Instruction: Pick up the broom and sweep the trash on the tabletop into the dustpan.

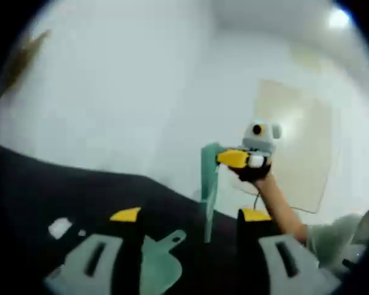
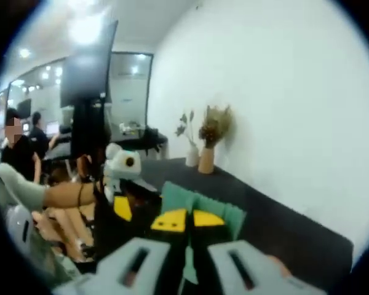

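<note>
My right gripper [image 2: 189,219] is shut on the teal broom [image 2: 220,213], whose ribbed head sticks out just past the yellow jaw tips. From the left gripper view, the broom [image 1: 209,184] stands upright over the black table [image 1: 43,184] with the right gripper [image 1: 241,158] clamped on its top. My left gripper [image 1: 190,214] is open, jaws wide apart above the table. The teal dustpan [image 1: 161,261] lies flat between them, nearer the left jaw, handle pointing away. A white scrap of trash [image 1: 59,227] lies on the table left of it.
A white wall rises behind the black table [image 2: 283,230]. Two vases with dried plants [image 2: 206,147] stand at the table's far end. People sit at desks [image 2: 24,144] beyond a dark monitor. A beige panel [image 1: 298,144] hangs on the wall.
</note>
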`<state>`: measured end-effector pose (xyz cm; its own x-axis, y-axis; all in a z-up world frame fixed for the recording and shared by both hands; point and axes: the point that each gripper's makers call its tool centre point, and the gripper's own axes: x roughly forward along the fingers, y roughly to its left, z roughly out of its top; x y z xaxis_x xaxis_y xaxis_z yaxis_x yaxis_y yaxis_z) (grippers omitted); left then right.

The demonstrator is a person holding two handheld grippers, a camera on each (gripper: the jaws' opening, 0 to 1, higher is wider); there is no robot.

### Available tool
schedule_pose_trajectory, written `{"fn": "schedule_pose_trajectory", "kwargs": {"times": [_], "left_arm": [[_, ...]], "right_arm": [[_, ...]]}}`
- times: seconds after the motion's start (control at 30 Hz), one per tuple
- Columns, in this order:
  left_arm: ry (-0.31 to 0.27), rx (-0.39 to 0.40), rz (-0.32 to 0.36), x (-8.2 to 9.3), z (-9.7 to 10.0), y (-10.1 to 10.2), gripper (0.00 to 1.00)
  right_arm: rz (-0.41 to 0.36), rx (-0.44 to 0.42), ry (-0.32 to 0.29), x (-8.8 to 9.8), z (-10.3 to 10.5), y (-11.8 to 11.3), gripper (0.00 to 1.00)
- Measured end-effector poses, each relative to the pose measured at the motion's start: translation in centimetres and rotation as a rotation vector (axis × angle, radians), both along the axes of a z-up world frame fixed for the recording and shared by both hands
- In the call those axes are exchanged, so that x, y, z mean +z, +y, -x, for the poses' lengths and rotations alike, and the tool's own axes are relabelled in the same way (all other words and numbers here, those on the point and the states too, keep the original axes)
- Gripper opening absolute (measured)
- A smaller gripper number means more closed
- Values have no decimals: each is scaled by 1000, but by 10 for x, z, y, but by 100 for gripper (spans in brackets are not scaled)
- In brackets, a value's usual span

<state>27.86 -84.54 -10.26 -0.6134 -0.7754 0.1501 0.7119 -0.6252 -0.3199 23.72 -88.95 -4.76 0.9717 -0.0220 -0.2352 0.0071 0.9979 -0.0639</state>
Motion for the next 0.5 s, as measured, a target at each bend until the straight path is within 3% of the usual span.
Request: {"fn": "schedule_pose_trajectory", "kwargs": {"times": [0.2,0.3,0.4,0.5], "left_arm": [[-69,-20,23,6,18,2,48],[-68,-40,30,8,23,4,34],[-70,-60,12,8,26,2,31],[-108,-95,-7,4,31,4,31]], "right_arm": [[-31,22,-38,-1,-3,15,1],[-44,40,-49,-1,-5,19,1],[-39,60,-30,-7,-9,24,1],[-15,77,-2,-11,-10,29,1]]}}
